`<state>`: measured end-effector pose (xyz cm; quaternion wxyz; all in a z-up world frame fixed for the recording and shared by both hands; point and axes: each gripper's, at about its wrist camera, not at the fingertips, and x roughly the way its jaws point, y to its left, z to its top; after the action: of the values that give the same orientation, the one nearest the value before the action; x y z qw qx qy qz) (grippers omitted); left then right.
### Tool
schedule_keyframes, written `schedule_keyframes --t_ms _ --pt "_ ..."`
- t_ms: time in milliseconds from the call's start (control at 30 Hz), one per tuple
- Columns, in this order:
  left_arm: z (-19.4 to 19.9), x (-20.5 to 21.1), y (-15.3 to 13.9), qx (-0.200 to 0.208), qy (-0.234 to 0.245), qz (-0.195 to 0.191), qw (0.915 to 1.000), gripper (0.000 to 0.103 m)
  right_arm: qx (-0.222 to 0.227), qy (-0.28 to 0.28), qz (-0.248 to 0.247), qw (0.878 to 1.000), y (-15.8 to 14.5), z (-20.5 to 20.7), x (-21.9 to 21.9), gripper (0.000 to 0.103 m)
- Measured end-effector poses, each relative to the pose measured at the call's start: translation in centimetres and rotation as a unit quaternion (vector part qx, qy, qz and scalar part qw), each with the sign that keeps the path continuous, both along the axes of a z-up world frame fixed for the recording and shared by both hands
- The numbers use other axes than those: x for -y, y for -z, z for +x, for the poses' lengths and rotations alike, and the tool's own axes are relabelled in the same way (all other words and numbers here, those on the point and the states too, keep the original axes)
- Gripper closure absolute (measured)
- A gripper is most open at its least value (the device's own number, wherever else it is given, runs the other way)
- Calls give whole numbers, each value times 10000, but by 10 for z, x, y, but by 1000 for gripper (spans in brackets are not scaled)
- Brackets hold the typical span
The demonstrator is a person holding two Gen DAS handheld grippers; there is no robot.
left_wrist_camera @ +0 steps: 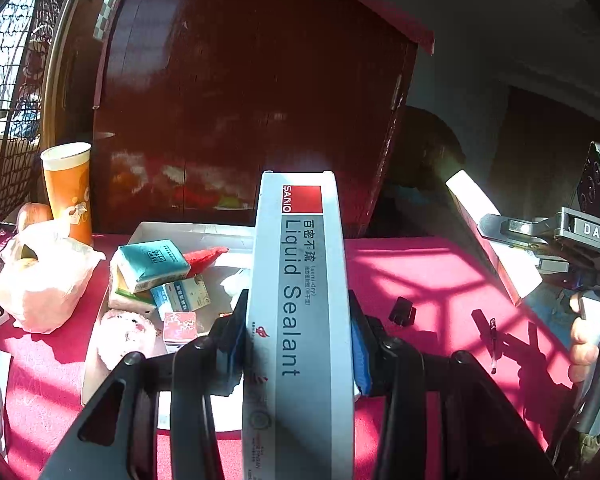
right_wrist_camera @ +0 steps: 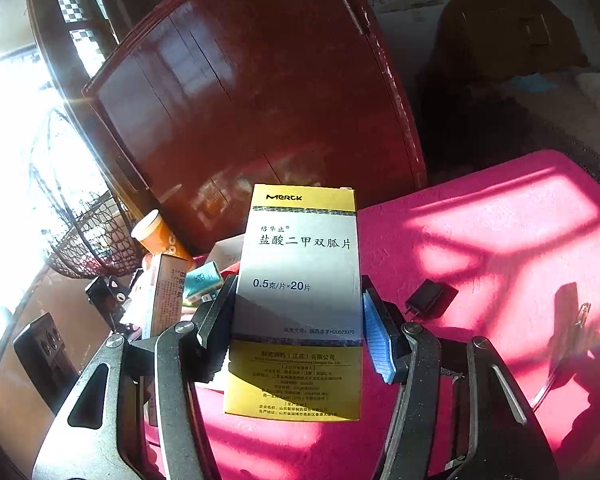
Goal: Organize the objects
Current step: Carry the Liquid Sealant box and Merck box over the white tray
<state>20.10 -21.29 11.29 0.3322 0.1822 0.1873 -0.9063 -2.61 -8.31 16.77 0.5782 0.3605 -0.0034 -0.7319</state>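
My left gripper point(left_wrist_camera: 298, 320) is shut on a long white and grey Liquid Sealant box point(left_wrist_camera: 300, 300), held above the pink table near a white tray point(left_wrist_camera: 180, 230). The tray holds a teal tissue pack point(left_wrist_camera: 154, 260), small medicine boxes point(left_wrist_camera: 182, 296), a red cloth and a pink plush toy point(left_wrist_camera: 126, 332). My right gripper point(right_wrist_camera: 298, 312) is shut on a yellow and white Merck medicine box point(right_wrist_camera: 300, 300), held upright above the table. In the left wrist view the right gripper point(left_wrist_camera: 512, 236) with its box point(left_wrist_camera: 492, 232) is at the far right.
A dark red wooden cabinet point(left_wrist_camera: 252, 100) stands behind the table. An orange paper cup point(left_wrist_camera: 70, 192), a white plastic bag point(left_wrist_camera: 40, 280) and a wire basket point(left_wrist_camera: 8, 100) are at the left. A black charger point(right_wrist_camera: 430, 300) and a pen point(left_wrist_camera: 493, 344) lie on the pink tablecloth point(right_wrist_camera: 500, 240).
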Motion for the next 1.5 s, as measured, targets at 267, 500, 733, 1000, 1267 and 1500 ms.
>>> schedule_keyframes --t_ms 267,500,733,1000,1267,1500 --pt "25 20 12 10 -294 212 9993 60 89 -242 210 9994 5 19 37 46" --pt "35 34 25 55 -410 417 9983 60 177 -470 401 9979 15 37 68 46" --pt "42 47 37 105 -462 579 9972 60 211 -617 629 9959 22 48 90 46" --pt "44 62 62 280 -481 824 9950 60 388 -718 885 9927 28 51 124 46" --pt "35 72 77 371 -188 1024 9939 60 915 -664 945 9891 47 48 172 46" --pt "29 74 80 545 -199 925 9940 60 476 -446 1139 9914 59 62 221 46"
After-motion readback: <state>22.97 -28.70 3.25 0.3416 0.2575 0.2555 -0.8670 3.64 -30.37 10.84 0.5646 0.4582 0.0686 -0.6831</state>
